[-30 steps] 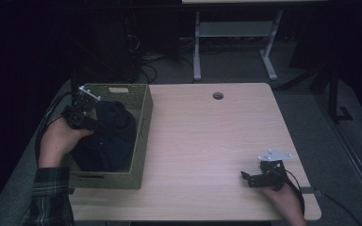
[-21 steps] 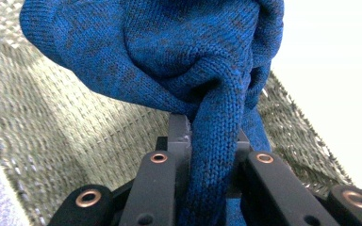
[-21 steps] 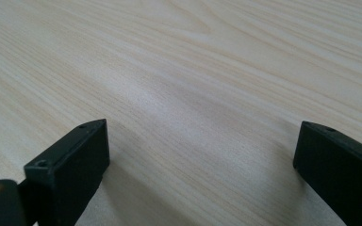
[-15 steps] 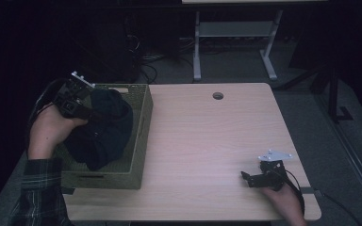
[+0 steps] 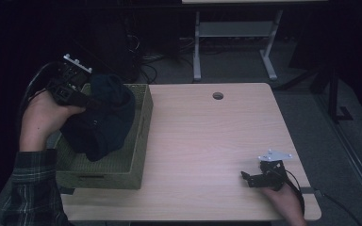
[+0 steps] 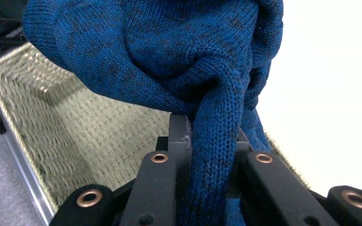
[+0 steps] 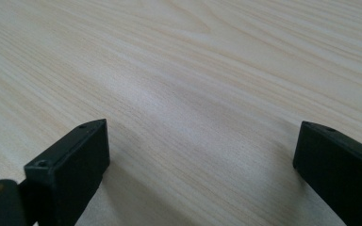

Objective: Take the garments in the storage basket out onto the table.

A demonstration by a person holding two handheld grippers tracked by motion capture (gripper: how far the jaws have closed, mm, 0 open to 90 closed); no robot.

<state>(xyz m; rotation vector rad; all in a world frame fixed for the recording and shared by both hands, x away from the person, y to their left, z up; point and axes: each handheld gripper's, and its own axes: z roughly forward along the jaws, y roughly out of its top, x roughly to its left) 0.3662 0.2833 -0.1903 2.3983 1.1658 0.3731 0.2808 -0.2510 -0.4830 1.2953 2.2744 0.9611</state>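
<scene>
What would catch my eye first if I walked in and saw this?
Most likely the dark blue knitted garment bunched up and hanging from the left gripper over the woven green basket at the table's left side; in the left gripper view a fold of it is pinched between the jaws. Next, the right gripper resting low at the near right corner of the pale wooden table, jaws wide apart with nothing between them.
</scene>
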